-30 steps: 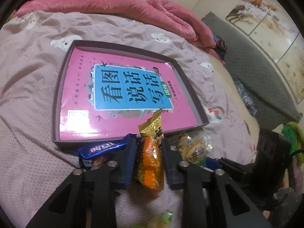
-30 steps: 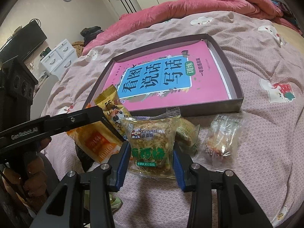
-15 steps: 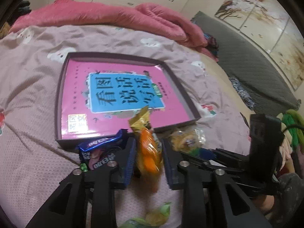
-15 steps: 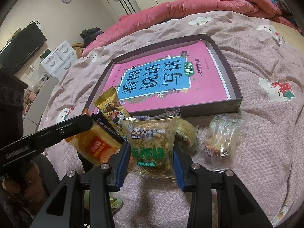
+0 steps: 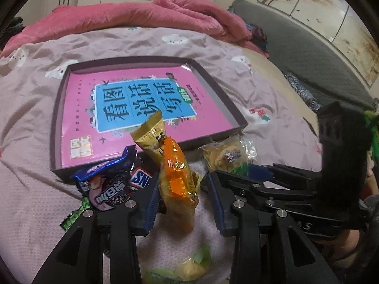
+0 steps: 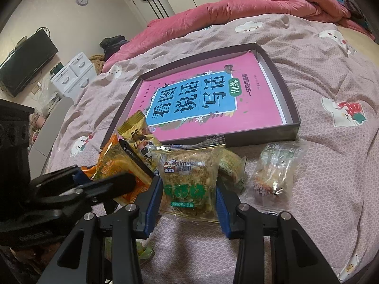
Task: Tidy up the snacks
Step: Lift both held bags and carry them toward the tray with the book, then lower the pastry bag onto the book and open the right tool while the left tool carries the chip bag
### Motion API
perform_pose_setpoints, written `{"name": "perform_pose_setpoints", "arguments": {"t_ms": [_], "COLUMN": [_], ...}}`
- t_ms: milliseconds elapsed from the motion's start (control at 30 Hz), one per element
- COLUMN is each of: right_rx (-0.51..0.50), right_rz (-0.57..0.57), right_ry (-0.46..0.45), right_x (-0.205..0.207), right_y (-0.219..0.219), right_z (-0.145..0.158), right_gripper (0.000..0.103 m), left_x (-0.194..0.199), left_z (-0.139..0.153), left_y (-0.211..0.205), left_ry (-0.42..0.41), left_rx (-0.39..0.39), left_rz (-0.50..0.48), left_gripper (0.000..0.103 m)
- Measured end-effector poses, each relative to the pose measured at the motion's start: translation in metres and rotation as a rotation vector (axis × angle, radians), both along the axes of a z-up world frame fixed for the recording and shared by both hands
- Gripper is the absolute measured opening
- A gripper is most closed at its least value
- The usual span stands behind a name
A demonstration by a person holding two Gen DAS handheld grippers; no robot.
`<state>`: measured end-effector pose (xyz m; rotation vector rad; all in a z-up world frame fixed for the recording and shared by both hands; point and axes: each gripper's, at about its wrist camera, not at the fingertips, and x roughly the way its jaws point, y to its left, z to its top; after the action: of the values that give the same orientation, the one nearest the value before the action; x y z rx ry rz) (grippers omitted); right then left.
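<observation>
snacks lie on the bed by the near edge of the tray [image 6: 287, 131]. left gripper [image 5: 183, 195] parted around an orange packet [image 5: 177, 175]; right gripper [image 6: 189, 203] parted around a cake packet [image 6: 189, 179].

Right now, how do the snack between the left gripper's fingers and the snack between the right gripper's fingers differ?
The orange packet at the left gripper is opaque and stands narrow, edge-on. The Ximaizi cake packet at the right gripper is clear with green lettering and lies broad, facing up. The gap beside the orange packet is wider; the cake packet fills its gap. Both sit before the tray.
</observation>
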<state>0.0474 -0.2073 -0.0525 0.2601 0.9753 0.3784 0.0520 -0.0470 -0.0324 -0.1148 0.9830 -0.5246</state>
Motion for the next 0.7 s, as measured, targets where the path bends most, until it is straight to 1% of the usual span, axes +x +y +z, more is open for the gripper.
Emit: {"name": "perform_pose_setpoints", "arguments": {"t_ms": [33,67,133,200,300,400,567,700], "right_rx": [0.000,0.000,-0.003,-0.006,-0.005,-0.011,-0.029,-0.030], "right_rz": [0.001,0.003,0.002,-0.005,-0.017,-0.027,-0.042,-0.057], "right_ry": [-0.001,-0.003,-0.010,-0.027,-0.062,-0.107,-0.185,-0.213], "right_x": [0.000,0.000,-0.001,-0.002,-0.004,-0.005,-0.003,0.003], "right_y": [0.000,0.001,0.001,0.000,-0.004,-0.006,-0.013,-0.019], "right_z": [0.001,0.001,0.003,0.006,0.013,0.022,0.038,0.045], "right_gripper": [0.043,0.043,0.043,0.043,0.043,0.043,0.043,0.043], "left_x": [0.002,0.004,0.007,0.009,0.010,0.011,0.012,0.017], "left_z": [-0.002,-0.005,-0.009,-0.010,-0.005,0.007,0.030,0.041], "left_y": [-0.001,-0.002,-0.004,0.000,0.005,0.012,0.023,0.034], "left_ry": [0.006,0.014,0.020,0.031,0.023,0.014,-0.035,-0.062], "left_rx": [0.002,0.009,0.020,0.000,-0.018,-0.069,-0.112,-0.131], "left_rz": [0.002,0.008,0.019,0.033,0.049,0.065,0.096,0.132], "left_gripper": [0.030,0.026,0.024,0.023,0.023,0.023,0.023,0.023]}}
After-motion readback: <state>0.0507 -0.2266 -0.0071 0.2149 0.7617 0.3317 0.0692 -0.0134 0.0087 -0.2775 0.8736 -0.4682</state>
